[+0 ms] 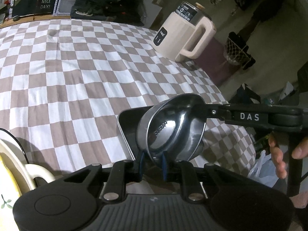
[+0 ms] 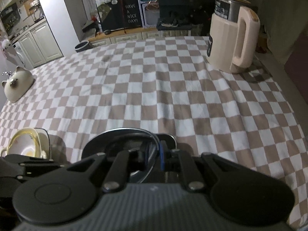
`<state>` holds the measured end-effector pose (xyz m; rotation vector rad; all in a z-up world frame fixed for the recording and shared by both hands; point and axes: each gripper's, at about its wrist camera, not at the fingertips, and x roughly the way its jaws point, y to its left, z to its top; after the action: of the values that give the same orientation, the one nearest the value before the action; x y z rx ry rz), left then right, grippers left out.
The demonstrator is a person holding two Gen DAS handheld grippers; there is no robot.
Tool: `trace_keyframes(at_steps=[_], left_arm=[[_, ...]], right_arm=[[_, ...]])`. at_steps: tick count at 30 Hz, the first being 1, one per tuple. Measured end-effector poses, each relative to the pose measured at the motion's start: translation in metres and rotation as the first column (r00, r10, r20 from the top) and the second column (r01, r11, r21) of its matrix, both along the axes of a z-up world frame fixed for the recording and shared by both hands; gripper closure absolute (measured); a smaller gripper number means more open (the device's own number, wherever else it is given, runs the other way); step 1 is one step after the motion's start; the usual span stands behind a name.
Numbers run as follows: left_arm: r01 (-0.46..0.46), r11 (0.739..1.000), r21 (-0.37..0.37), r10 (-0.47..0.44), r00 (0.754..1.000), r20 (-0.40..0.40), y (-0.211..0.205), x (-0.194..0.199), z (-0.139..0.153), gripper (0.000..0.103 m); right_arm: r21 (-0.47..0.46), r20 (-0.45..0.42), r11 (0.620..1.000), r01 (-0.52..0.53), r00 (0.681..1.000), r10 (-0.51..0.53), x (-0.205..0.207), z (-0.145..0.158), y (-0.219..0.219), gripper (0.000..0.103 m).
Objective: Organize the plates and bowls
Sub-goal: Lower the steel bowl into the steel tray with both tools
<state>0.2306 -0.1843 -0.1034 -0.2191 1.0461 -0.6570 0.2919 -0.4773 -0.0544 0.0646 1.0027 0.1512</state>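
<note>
A tan-and-white checked tablecloth [image 2: 154, 88] carries a shiny silver bowl [image 1: 173, 130], a cream kettle [image 2: 229, 44] and black tray [image 1: 129, 123].

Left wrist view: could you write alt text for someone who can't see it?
Two handheld grippers pinch a shiny steel bowl by its rim above a dark metal tray: the left gripper from below, the right gripper from the right side. Behind lies a brown-and-white checkered tablecloth with a cream electric kettle at its far edge.
</note>
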Motion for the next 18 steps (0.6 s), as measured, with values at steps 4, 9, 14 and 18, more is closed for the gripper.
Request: trace_keyframes(at_steps=[4, 9, 14, 18], left_arm=[[0.019, 1.0, 0.009, -0.019, 1.0, 0.0, -0.004, -0.001, -0.003, 0.083], [0.031, 0.999, 0.025, -0.032, 0.999, 0.01, -0.007, -0.001, -0.003, 0.083], [0.053, 0.997, 0.053, -0.055, 0.998, 0.033, -0.011, -0.003, -0.002, 0.082], [0.069, 0.996, 0.063, -0.072, 0.996, 0.044, -0.013, -0.004, -0.001, 0.081]], right_arm=[[-0.034, -0.031, 0.999, -0.001, 1.0, 0.0, 0.004, -0.004, 0.003, 0.088], [-0.094, -0.077, 0.996, -0.008, 0.997, 0.0, 0.014, -0.018, 0.008, 0.088], [-0.132, -0.117, 0.991, -0.024, 0.993, 0.009, 0.021, -0.032, 0.011, 0.088], [-0.139, -0.129, 0.99, -0.025, 0.992, 0.007, 0.028, -0.037, 0.012, 0.088]])
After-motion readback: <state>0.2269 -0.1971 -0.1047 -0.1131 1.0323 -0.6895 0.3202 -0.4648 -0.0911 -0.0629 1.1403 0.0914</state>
